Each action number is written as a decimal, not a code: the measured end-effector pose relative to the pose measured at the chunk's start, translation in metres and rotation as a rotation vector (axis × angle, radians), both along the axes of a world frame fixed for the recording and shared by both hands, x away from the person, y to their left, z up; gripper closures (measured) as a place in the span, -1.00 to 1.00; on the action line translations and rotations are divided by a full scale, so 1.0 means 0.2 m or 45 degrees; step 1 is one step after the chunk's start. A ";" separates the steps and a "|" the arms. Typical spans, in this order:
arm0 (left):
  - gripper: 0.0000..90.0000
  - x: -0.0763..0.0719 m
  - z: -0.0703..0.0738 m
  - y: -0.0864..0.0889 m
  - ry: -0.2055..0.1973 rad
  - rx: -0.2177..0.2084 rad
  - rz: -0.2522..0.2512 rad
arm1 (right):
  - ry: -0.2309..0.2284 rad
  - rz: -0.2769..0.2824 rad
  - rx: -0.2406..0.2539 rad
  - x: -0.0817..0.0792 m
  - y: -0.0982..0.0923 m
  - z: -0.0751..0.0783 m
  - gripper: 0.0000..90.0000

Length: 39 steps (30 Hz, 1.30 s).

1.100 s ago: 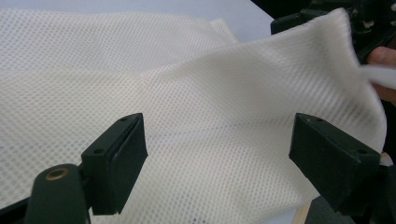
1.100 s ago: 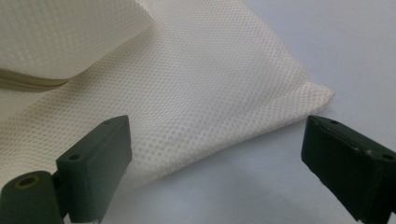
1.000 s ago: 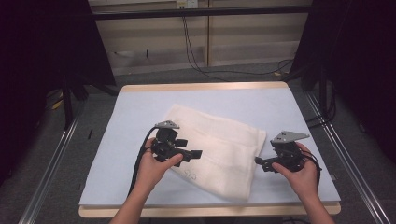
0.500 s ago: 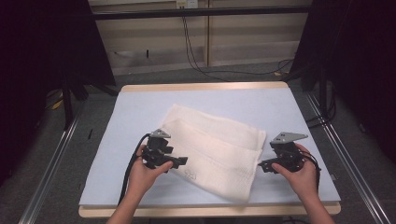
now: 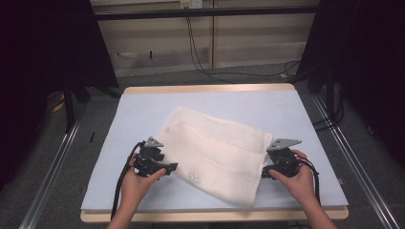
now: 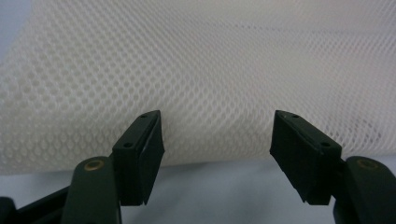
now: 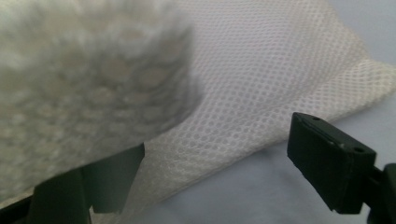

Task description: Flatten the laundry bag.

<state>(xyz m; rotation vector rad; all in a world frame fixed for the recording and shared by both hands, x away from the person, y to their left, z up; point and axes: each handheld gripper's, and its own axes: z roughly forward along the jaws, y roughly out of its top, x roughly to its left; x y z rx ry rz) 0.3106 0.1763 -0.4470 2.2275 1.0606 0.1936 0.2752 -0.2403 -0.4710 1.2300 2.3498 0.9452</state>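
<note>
A cream mesh cloth lies folded on the pale blue table top. My left gripper sits low at the cloth's left edge. In the left gripper view its jaws stand apart and have just been closing, with the mesh cloth's edge between them, untouched by the pads. My right gripper is at the cloth's right edge. Its jaws have also just been closing, with the cloth between them. A blurred fold hides part of its left finger.
The table's wooden front edge runs just below both hands. Metal rails flank the table on the floor. Cables hang along the back wall. Bare table top lies beyond the cloth.
My left hand has come down and toward the near left, settling at the cloth's left edge. The right hand has stayed at the right edge.
</note>
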 end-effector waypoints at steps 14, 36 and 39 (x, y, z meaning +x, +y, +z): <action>-0.15 0.01 -0.09 -0.04 0.005 -0.008 0.042 | 0.019 -0.009 0.010 0.01 0.02 -0.08 -0.73; 0.92 0.00 -0.09 -0.14 -0.006 0.046 0.095 | 0.020 0.072 0.093 -0.03 0.05 -0.05 0.83; 0.94 0.02 -0.09 -0.12 0.013 0.016 0.095 | 0.038 0.054 0.112 -0.03 0.04 -0.05 0.84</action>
